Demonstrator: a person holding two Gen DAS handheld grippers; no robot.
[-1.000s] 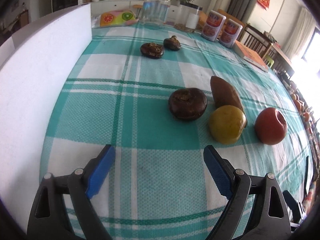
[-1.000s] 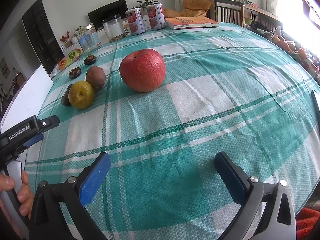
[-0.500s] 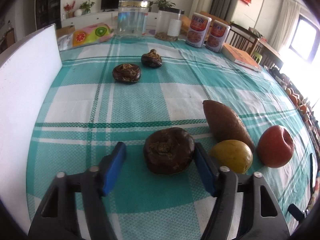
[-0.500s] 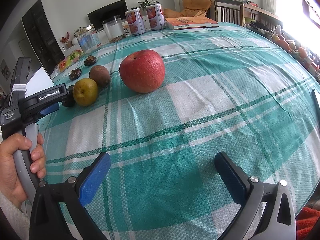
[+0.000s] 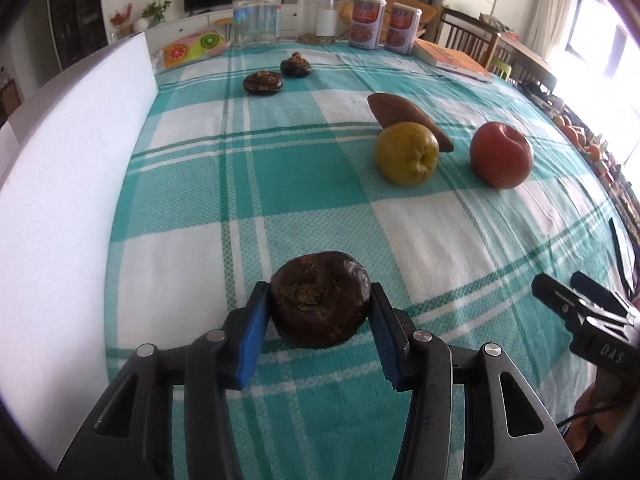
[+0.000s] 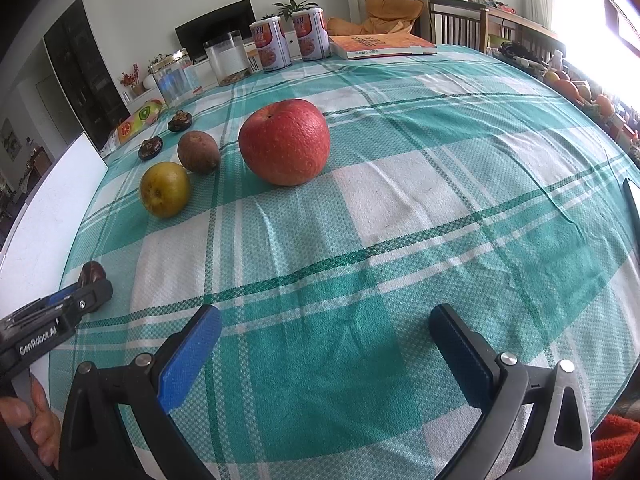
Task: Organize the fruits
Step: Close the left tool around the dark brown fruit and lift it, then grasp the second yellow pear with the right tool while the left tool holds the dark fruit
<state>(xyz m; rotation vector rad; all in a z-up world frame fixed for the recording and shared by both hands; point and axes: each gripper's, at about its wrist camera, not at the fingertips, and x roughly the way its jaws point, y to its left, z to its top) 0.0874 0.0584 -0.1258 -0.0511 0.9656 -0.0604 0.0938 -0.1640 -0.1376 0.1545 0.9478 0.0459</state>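
The left hand-held gripper (image 5: pixel 319 312) is clamped on a dark, shrivelled mangosteen (image 5: pixel 320 299), blue pads pressed to both its sides, so the pick-up step looks done and the carry is in hand. The fruit sits between the fingers over the checked tabletop (image 5: pixel 420 232), near the white foam board (image 5: pixel 60 200); whether it clears the cloth or rests on it I cannot tell.

Two more mangosteens (image 5: pixel 263 82) lie together far up the cloth. Well apart from them sit a yellow fruit (image 5: pixel 406 152), a brown oblong fruit (image 5: pixel 394 110) touching behind it, and a red apple (image 5: pixel 501 154) just beside.

The right hand-held gripper (image 6: pixel 324 346) hangs wide open over bare cloth, holding nothing.

My read: the next move is taking this mangosteen to its two mates, though the placement could go elsewhere. That calls for a steady grip and a clear path past the yellow fruit, then a gentle set-down before the jaws part.
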